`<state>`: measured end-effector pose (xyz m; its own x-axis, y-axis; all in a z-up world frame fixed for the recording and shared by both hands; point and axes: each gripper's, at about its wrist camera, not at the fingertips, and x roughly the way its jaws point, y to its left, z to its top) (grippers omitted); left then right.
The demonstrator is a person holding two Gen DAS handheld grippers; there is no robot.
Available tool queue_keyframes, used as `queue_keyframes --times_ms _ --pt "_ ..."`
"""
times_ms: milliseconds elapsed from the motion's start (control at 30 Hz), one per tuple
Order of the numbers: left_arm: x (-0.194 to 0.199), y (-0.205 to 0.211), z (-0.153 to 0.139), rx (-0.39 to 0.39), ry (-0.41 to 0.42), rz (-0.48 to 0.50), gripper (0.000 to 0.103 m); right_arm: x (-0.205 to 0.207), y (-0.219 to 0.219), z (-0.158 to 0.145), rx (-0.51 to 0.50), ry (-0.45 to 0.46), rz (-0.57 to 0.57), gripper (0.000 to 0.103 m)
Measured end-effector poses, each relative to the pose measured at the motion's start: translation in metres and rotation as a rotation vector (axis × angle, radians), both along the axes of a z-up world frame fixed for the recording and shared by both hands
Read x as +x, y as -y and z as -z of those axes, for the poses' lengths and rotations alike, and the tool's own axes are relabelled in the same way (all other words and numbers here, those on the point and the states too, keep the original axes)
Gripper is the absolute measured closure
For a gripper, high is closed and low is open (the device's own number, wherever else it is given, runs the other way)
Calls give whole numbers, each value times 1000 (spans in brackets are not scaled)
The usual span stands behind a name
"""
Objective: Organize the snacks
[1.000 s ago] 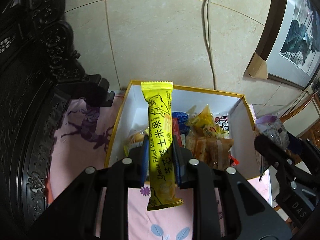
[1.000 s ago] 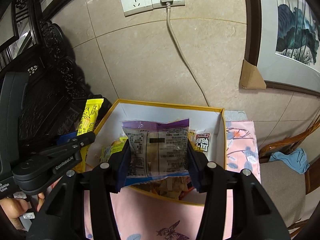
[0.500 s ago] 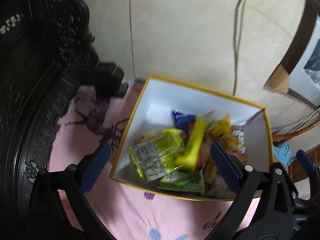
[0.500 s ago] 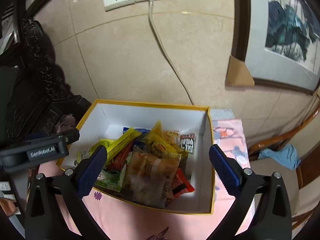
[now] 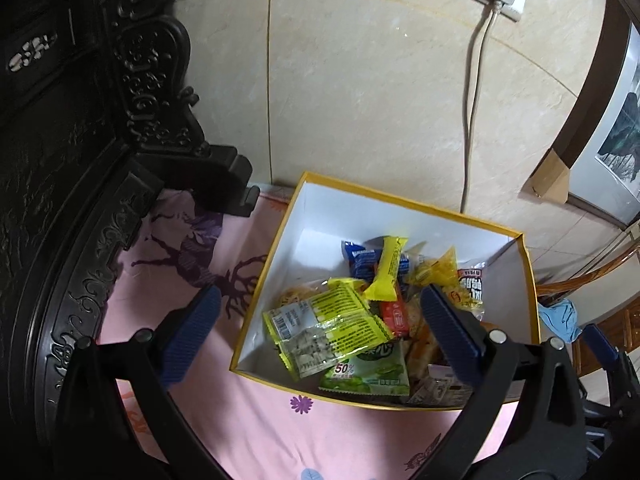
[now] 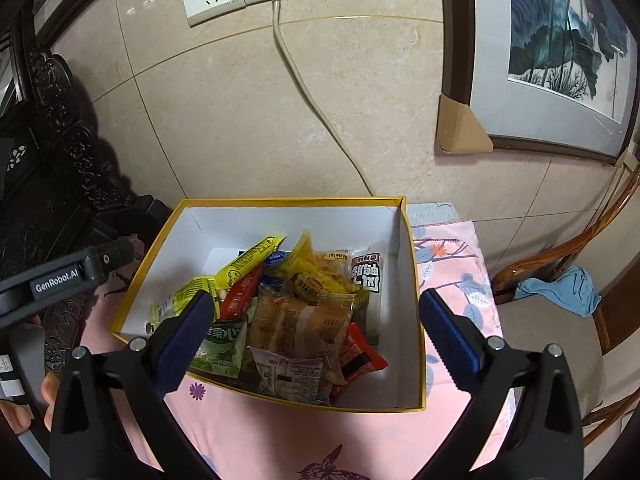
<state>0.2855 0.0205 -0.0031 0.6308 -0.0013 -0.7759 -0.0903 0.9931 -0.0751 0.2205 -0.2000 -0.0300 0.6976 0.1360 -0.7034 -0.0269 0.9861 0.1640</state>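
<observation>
Sitting on the pink cloth (image 6: 256, 432), the yellow-rimmed box (image 6: 414, 300) holds snack packets: at 9 o'clock a yellow stick (image 6: 248, 260), at 6 o'clock a purple-edged pack (image 6: 288, 372). Left gripper (image 5: 320, 336) and right gripper (image 6: 316, 340) hover spread wide, empty.

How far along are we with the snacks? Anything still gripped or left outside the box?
Done: snacks are piled in the yellow-rimmed box, with the long yellow bar and the purple-edged packet on top. In hand: nothing; left gripper and right gripper are open. Left: no loose snacks show on the pink cloth.
</observation>
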Motion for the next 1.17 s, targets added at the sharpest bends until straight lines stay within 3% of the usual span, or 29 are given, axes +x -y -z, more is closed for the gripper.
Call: queue_keyframes --times_ms 333,700,1167 --pt "-3 10 -7 100 -10 -4 2 -10 -9 -1 -11 21 -25 1" --pt "-8 11 -8 50 12 28 2 -12 -10 -6 -15 32 -29 1" --pt "-11 14 -10 60 16 30 2 -13 -12 -6 -15 33 -31 1"
